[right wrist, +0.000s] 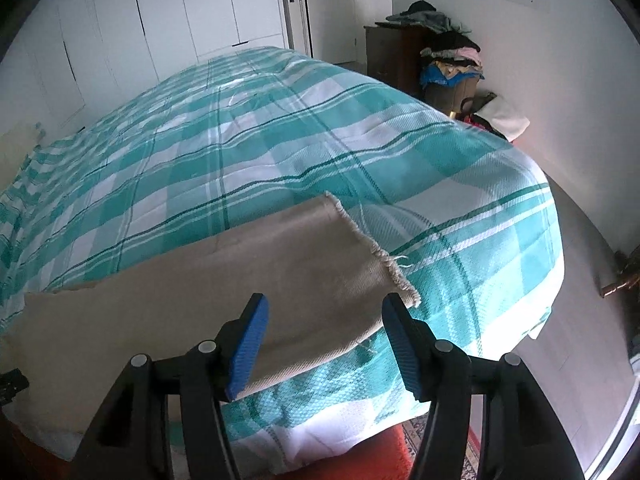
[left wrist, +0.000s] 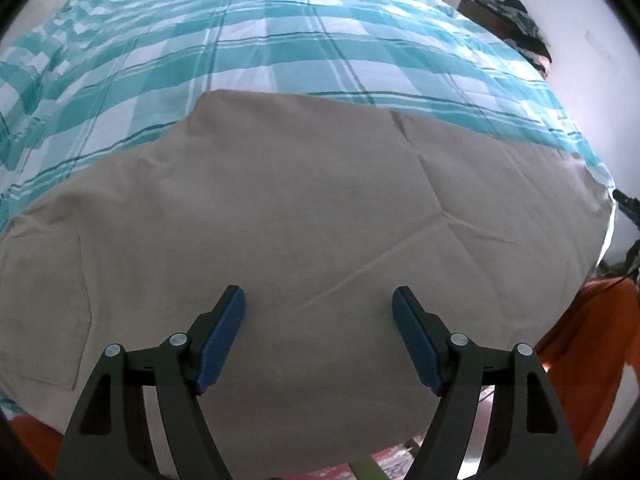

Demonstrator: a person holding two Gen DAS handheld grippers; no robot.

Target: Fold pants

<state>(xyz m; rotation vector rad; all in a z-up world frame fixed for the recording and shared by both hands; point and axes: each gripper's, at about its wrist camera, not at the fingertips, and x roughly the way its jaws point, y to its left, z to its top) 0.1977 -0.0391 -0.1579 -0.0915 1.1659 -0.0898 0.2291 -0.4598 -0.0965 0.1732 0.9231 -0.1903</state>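
Note:
Beige pants (left wrist: 280,208) lie flat on the bed, spread from left to right across its near edge. A back pocket shows at the left in the left wrist view. My left gripper (left wrist: 319,296) hovers open above the middle of the pants, holding nothing. In the right wrist view the frayed leg hem (right wrist: 372,248) of the pants (right wrist: 240,276) lies near the bed's right corner. My right gripper (right wrist: 324,306) is open just above that leg end, holding nothing.
The bed has a teal and white checked cover (left wrist: 280,52), also in the right wrist view (right wrist: 240,140). A dark dresser (right wrist: 392,60) and piled clothes (right wrist: 452,60) stand by the far right wall. White wardrobe doors (right wrist: 160,20) lie behind. Orange fabric (left wrist: 592,344) hangs below the bed edge.

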